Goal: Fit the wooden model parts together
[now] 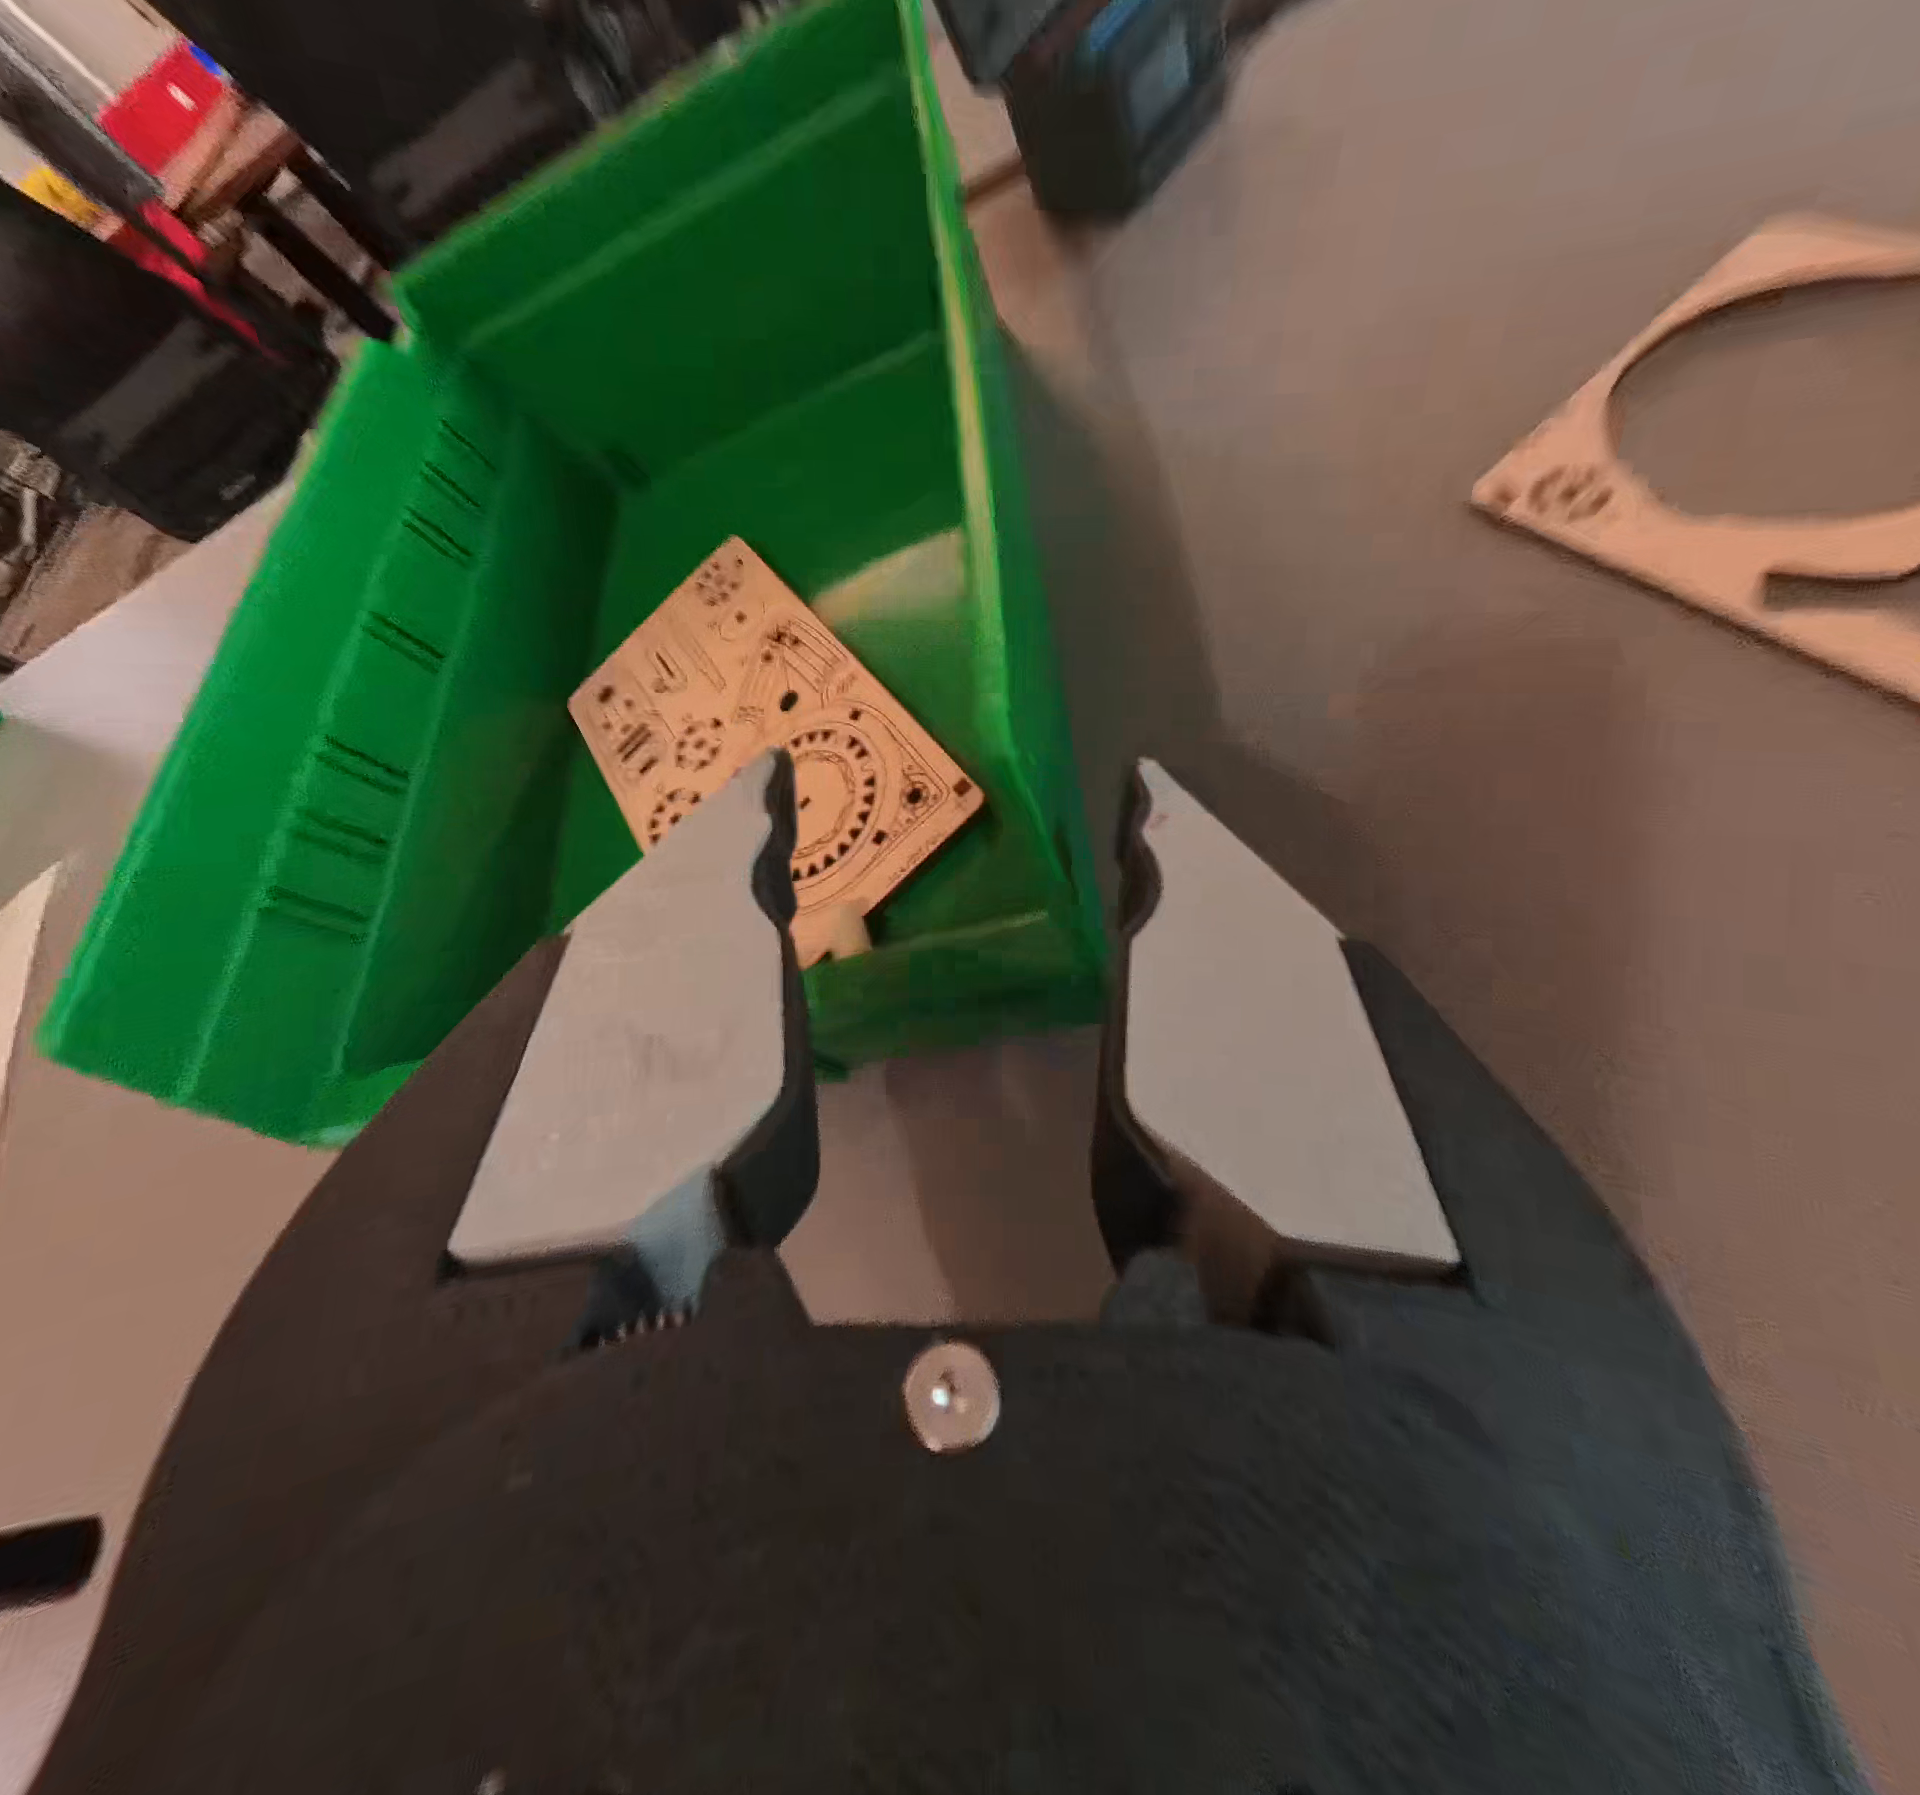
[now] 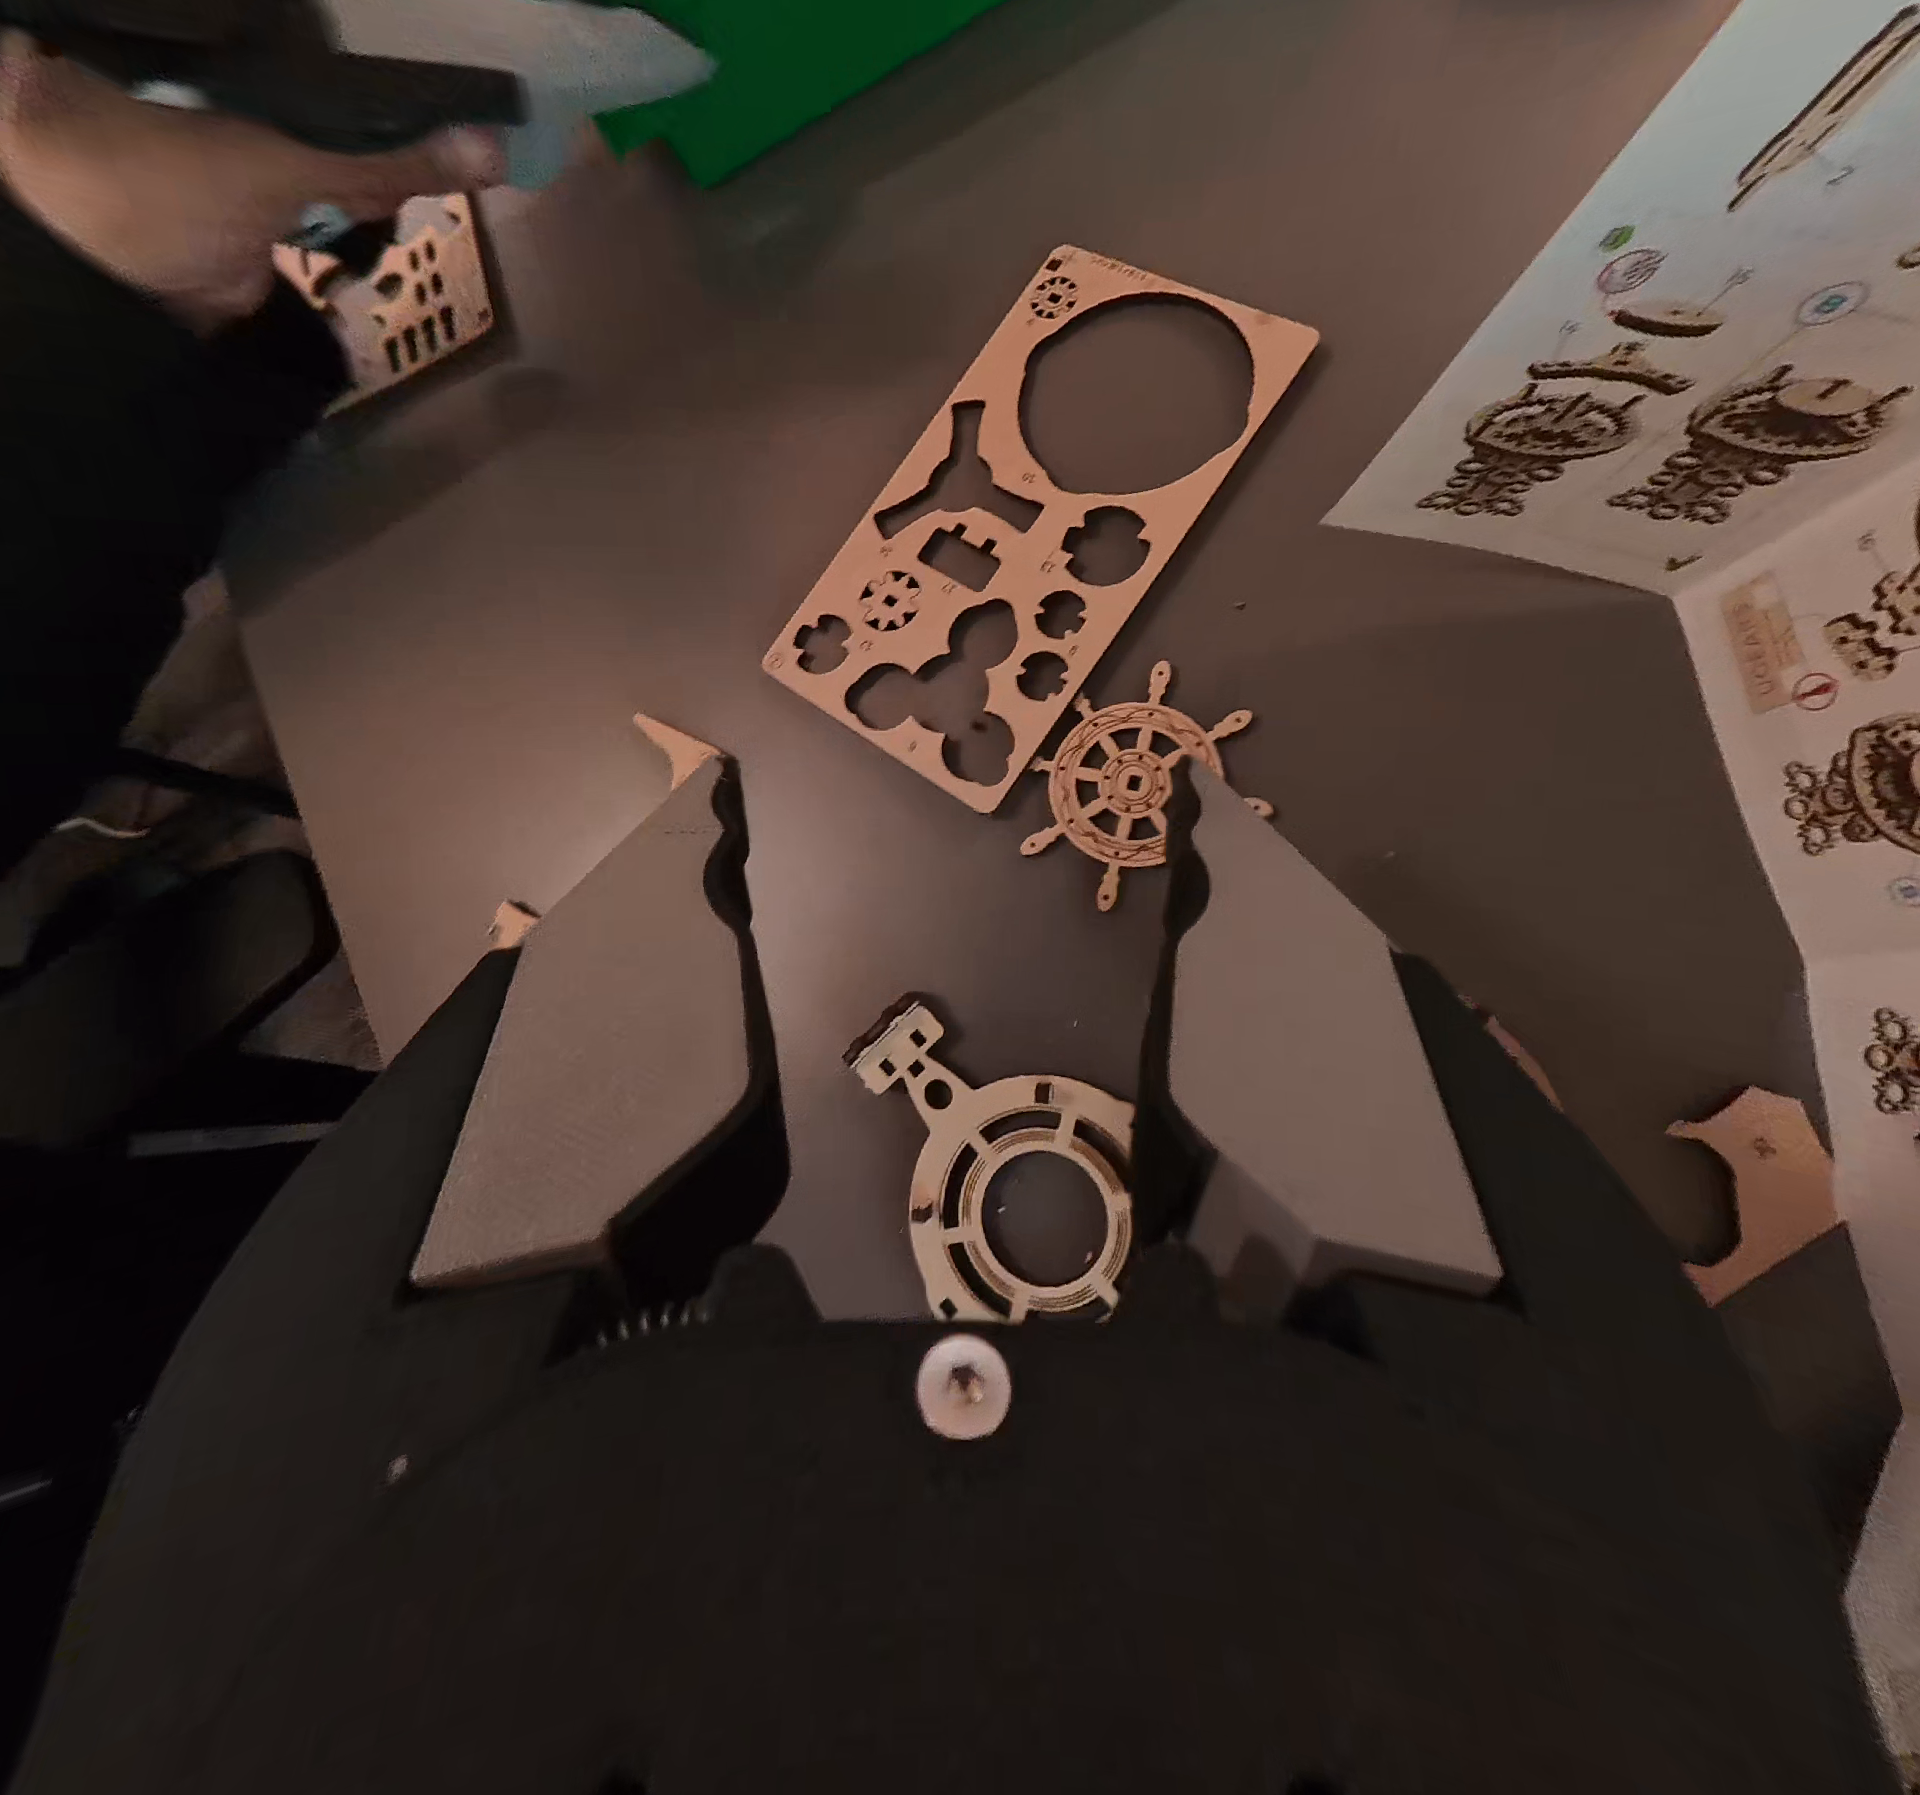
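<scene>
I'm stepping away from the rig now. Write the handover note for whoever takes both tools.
Left tool: open, empty, pointed at the green bin, which holds an uncut wooden parts sheet.
Right tool: open, empty, above the grey table.
On the table: punched-out sheet, ship's wheel piece beside it, ringed porthole-like piece under the right tool, instruction sheet at right, a small cut-out piece at far left.
Done: several parts punched out; the ship's wheel and ringed piece lie unjoined.
Left: gather the parts and fit them together.
</scene>
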Demonstrator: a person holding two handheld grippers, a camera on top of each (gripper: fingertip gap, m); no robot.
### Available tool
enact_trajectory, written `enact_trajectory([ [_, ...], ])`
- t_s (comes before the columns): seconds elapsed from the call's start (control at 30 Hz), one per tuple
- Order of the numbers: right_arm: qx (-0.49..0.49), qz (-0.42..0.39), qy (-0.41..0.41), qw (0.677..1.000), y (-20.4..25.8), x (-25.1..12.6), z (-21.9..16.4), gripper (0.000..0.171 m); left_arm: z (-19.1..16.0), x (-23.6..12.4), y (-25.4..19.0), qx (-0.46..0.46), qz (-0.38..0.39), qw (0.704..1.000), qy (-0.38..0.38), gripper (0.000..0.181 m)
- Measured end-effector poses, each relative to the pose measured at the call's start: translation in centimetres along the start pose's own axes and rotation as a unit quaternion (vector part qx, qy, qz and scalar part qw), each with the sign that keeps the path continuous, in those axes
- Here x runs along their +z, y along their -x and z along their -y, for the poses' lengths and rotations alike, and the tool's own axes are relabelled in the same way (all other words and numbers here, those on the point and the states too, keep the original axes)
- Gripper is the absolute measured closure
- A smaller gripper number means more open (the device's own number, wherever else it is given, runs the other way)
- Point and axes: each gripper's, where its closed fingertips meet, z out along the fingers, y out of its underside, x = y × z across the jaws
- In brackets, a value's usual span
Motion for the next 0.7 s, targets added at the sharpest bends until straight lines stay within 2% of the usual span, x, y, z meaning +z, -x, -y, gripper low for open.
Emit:
enact_trajectory([
  [0.07,-0.003,0.011,-0.003,1.0,0.4,-0.4,-0.3,0.093,-0.3,1.6,-1.1,0.047,-0.014,0.999,0.013,0.147],
  [0.1,-0.004,0.017,-0.006,1.0,0.6,-0.6,-0.4,0.094,0.3,1.6,-1.5,0.065,-0.012,0.998,-0.006,0.173],
  [0.13,-0.006,0.022,-0.009,1.0,0.7,-0.9,-0.4,0.095,0.3,1.6,-1.1,0.075,0.007,0.997,-0.002,0.174],
  [0.27,-0.011,0.04,-0.014,0.999,0.8,-1.9,-1.1,0.096,-0.7,-0.6,-1.4,0.155,-0.004,0.987,-0.027,0.175],
  [0.47,-0.02,0.051,-0.016,0.998,-0.3,-2.7,-2.1,0.099,-4.5,-5.0,-1.5,0.338,0.055,0.936,-0.082,0.177],
  [0.6,-0.033,0.054,-0.031,0.997,-0.7,-2.6,-1.6,0.101,-5.7,-5.8,-0.2,0.376,0.082,0.916,-0.114,0.18],
  [0.7,-0.047,0.055,-0.036,0.997,-0.6,-2.1,-1.0,0.1,-5.4,-5.6,-0.3,0.371,0.079,0.917,-0.121,0.18],
])
